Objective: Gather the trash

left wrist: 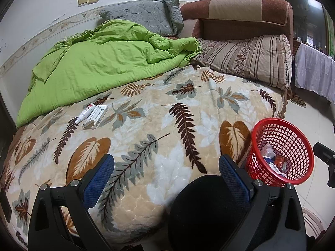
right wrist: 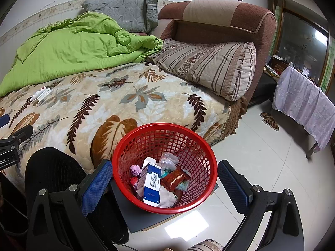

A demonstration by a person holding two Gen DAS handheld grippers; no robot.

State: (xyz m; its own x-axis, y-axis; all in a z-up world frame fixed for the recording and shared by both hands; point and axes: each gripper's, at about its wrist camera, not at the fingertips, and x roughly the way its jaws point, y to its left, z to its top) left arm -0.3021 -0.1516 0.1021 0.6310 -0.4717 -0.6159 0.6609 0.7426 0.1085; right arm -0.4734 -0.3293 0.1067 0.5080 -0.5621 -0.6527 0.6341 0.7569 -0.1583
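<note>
A red mesh basket (right wrist: 165, 146) stands on the floor beside the bed and holds several pieces of trash, among them a blue-and-white carton (right wrist: 151, 183). It also shows in the left wrist view (left wrist: 280, 138). A small white tube (left wrist: 85, 113) and a white box (left wrist: 96, 116) lie side by side on the leaf-patterned blanket, far left; they also show in the right wrist view (right wrist: 41, 95). My left gripper (left wrist: 167, 167) is open and empty above the blanket's near edge. My right gripper (right wrist: 165, 177) is open and empty, just above the basket.
A green quilt (left wrist: 100, 62), a grey pillow (left wrist: 146, 14) and a striped pillow (left wrist: 251, 58) lie at the bed's back. A brown sofa (right wrist: 219, 18) stands behind. A black rounded object (right wrist: 54, 167) sits left of the basket. A cloth-covered table (right wrist: 303, 104) and slippers (right wrist: 270, 120) are at the right.
</note>
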